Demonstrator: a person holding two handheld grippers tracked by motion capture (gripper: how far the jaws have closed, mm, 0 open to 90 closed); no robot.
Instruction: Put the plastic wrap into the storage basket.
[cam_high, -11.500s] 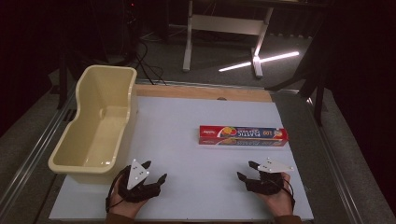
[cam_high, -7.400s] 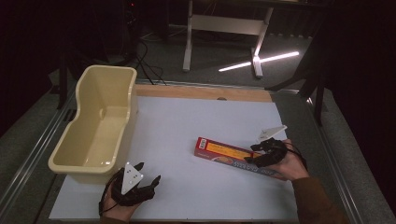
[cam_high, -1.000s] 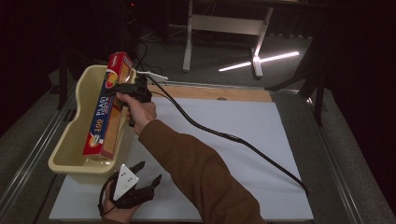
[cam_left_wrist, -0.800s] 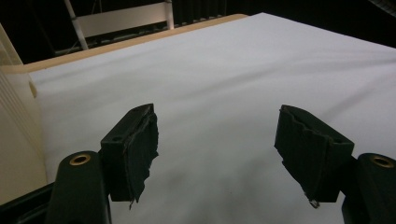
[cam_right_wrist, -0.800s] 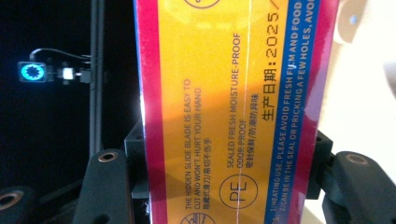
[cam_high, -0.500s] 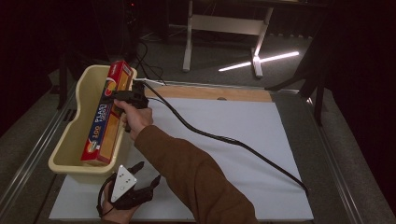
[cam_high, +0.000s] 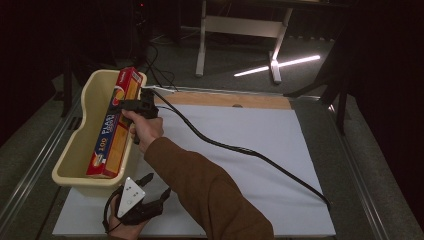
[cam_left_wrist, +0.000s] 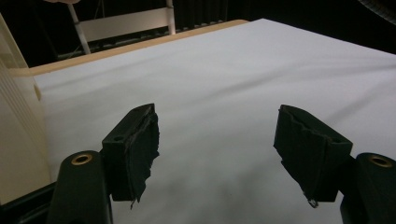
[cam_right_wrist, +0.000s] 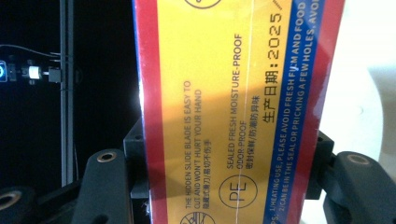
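A long red and yellow plastic wrap box (cam_high: 112, 130) lies slanted in the cream tub (cam_high: 70, 152), with its far end propped on the far rim and its near end down inside. My right gripper (cam_high: 131, 106) reaches over the tub's right wall and is shut on the box's upper part. In the right gripper view the box (cam_right_wrist: 233, 93) stands between both pads of that gripper (cam_right_wrist: 231, 172), with pale tub wall (cam_right_wrist: 369, 93) to the right. My left gripper (cam_high: 157, 184) rests on the white sheet by the tub's near corner. It (cam_left_wrist: 215, 154) is open with nothing between its fingers.
A white sheet (cam_high: 260, 125) covers the table, with a wooden strip (cam_high: 225, 99) along its far edge. The right gripper's black cable (cam_high: 240, 149) trails across the sheet to the right front. The tub's side (cam_left_wrist: 18, 140) stands just left of the left gripper. Metal rails (cam_high: 360, 165) flank the table.
The box has sunk lower into the tub and lies flatter, and the right hand has come slightly down and toward me with it. The left gripper has stayed put.
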